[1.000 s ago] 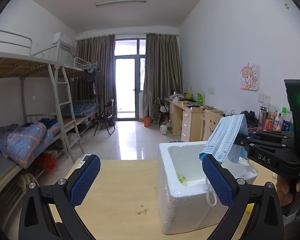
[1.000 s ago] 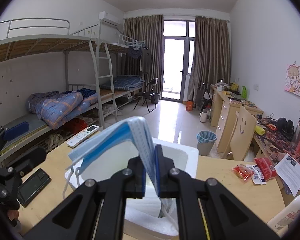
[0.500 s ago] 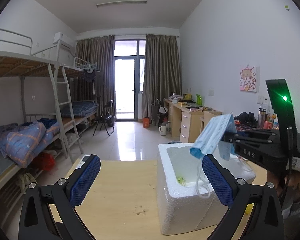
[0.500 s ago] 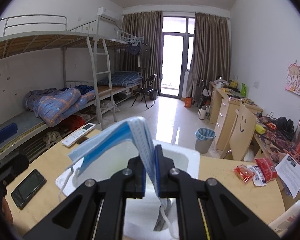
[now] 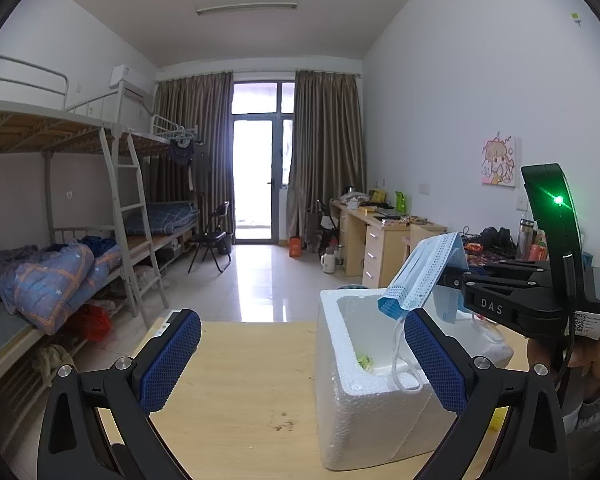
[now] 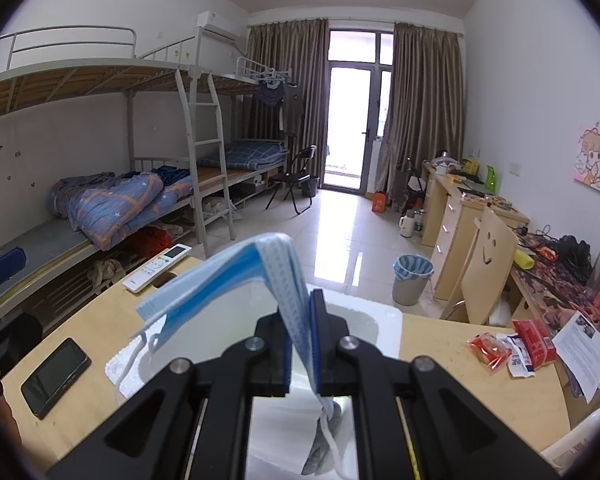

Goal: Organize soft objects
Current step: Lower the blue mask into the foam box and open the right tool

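- Left wrist view: my left gripper (image 5: 302,356) is spread wide, empty, above the table (image 5: 240,392); the face mask (image 5: 424,276) hangs over the foam box (image 5: 364,412).
- Right wrist view: my right gripper (image 6: 300,344) is clenched on the face mask (image 6: 236,276), above the foam box (image 6: 384,320).

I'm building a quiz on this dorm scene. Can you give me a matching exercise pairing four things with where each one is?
Things:
1. face mask
2. smartphone
3. remote control
4. red snack packets

Places:
A. table's far left edge
B. table, right of the foam box
C. pinched in the right hand-held gripper
D. table, left of the foam box, nearer the camera

Pairs: 1-C, 2-D, 3-A, 4-B
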